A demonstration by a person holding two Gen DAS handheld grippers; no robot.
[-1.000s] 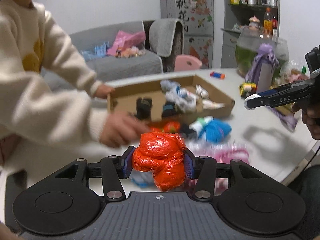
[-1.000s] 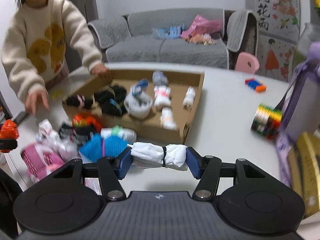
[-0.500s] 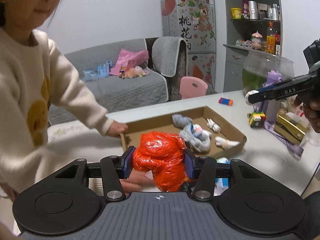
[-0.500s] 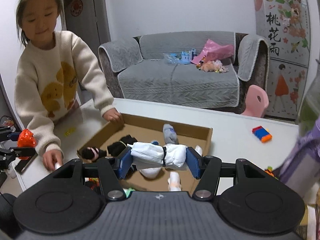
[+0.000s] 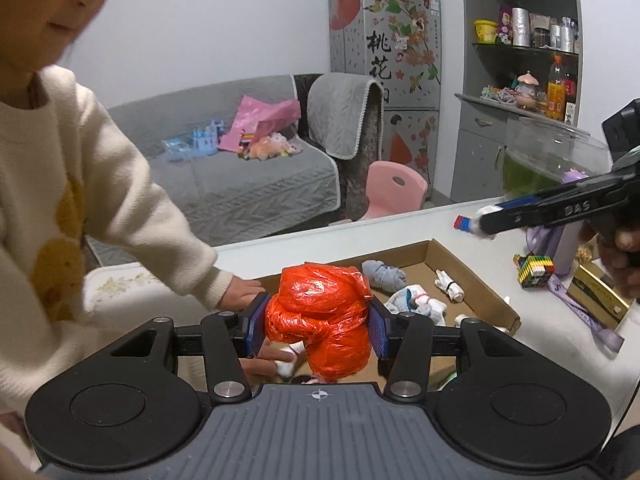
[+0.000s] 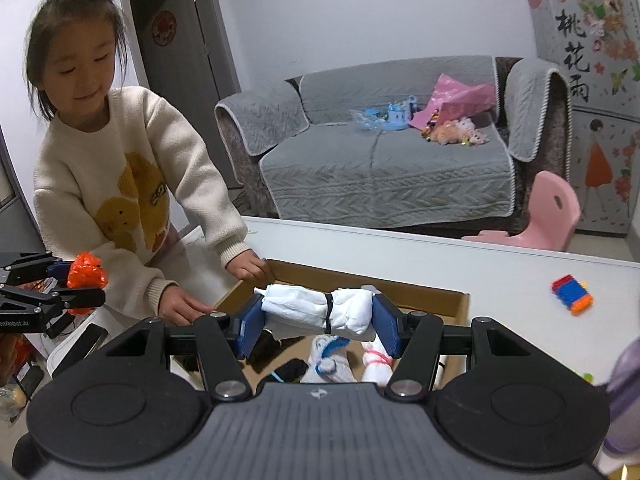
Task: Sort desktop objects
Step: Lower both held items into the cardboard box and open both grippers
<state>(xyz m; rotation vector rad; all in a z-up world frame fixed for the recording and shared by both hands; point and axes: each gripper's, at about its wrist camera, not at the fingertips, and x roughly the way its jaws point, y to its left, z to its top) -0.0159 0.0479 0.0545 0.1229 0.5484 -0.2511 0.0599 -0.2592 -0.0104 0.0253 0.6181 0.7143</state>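
White table [image 6: 400,256]: cardboard box [image 6: 440,300], child's hand [image 6: 250,268] on rim; left hand-held gripper [image 5: 316,324] clamps orange bag [image 5: 320,320], right [image 6: 318,320] white roll [image 6: 320,312].

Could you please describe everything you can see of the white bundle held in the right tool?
The white bundle looks like soft rolled fabric, perhaps socks, cinched near its middle by a thin dark band. It lies crosswise and roughly level, clamped end to end between the blue pads of the right tool, which is shut on it. It hangs in the air above the cardboard box; nothing else touches it. From the left wrist view only one white end shows.
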